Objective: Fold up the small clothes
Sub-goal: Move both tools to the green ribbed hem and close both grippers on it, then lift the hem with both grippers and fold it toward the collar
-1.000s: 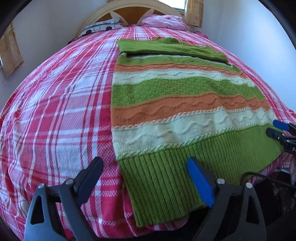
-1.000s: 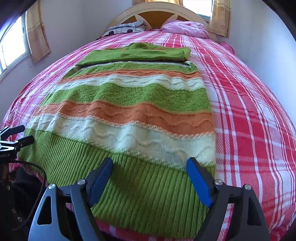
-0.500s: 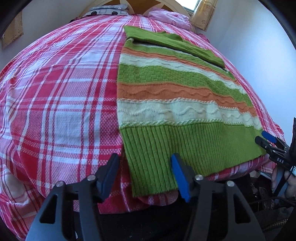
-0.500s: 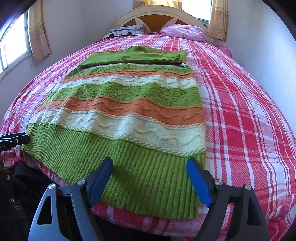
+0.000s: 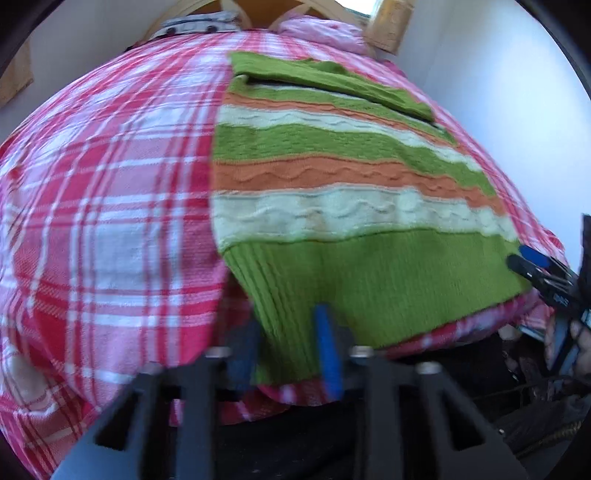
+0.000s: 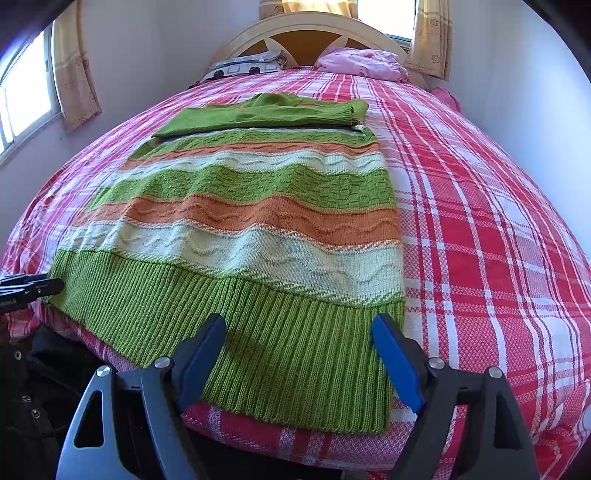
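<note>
Left wrist view: left gripper (image 5: 286,354) has just been closing on the sweater's (image 5: 332,192) hem corner at the bed (image 5: 110,221) edge, while right gripper (image 6: 299,362) straddles the opposite corner agape and should pinch before lifting evenly.

A home bedroom. Red plaid bedspread (image 6: 480,240), arched wooden headboard (image 6: 310,33) at top centre. Curtained windows (image 6: 22,92) at left.
</note>
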A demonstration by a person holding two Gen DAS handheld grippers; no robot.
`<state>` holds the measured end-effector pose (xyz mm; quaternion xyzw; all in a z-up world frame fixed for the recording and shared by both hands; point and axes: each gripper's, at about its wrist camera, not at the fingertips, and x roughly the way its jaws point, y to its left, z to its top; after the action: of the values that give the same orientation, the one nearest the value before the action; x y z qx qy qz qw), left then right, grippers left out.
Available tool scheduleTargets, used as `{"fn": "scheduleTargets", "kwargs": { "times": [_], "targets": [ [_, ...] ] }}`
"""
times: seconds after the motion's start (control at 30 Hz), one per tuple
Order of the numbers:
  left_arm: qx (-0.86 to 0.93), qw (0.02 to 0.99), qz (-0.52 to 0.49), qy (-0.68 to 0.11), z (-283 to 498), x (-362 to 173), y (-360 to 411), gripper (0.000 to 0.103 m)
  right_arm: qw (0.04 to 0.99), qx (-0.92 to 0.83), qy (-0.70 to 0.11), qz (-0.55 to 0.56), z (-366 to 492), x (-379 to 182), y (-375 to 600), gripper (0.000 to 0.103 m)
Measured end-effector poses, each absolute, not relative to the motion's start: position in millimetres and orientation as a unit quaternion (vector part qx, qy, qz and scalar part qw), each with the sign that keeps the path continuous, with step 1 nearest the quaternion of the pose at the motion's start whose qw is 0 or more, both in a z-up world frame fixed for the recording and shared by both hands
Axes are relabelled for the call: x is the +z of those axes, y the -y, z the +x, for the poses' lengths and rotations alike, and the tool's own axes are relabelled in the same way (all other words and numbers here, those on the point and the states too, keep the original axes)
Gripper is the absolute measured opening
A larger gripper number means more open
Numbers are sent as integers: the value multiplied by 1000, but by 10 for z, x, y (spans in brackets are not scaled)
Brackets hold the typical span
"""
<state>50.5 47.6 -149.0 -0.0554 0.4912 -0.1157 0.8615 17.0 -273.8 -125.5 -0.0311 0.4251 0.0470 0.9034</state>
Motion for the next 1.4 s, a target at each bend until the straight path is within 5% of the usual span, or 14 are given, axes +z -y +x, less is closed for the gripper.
{"fn": "scheduleTargets", "kwargs": {
  "times": [0.53, 0.67, 0.77, 0.83, 0.87, 1.4],
  "targets": [
    [-117, 870, -28, -478, 472, -1461, -407, 13, 902, -5, -429, 53, -212, -1164, 3342, 80],
    [-115, 872, -22, -476, 464, -1457, -383, 13, 900, 14, -434, 43, -226, -1169, 3241, 53],
    [-117, 872, -24, -475, 462, -1457, -391, 12, 898, 32, -438, 39, -248, -1178, 3158, 44],
    [-120, 872, -24, -473, 462, -1451, -394, 12, 898, 44, -437, 36, -247, -1195, 3112, 13],
    [-123, 873, -25, -471, 461, -1443, -401, 11, 899, 46, -435, 40, -244, -1209, 3115, 10],
    [-151, 880, -60, -446, 493, -1338, -483, 10, 916, 84, -369, 131, -318, -1015, 3349, 4]
  ]
}}
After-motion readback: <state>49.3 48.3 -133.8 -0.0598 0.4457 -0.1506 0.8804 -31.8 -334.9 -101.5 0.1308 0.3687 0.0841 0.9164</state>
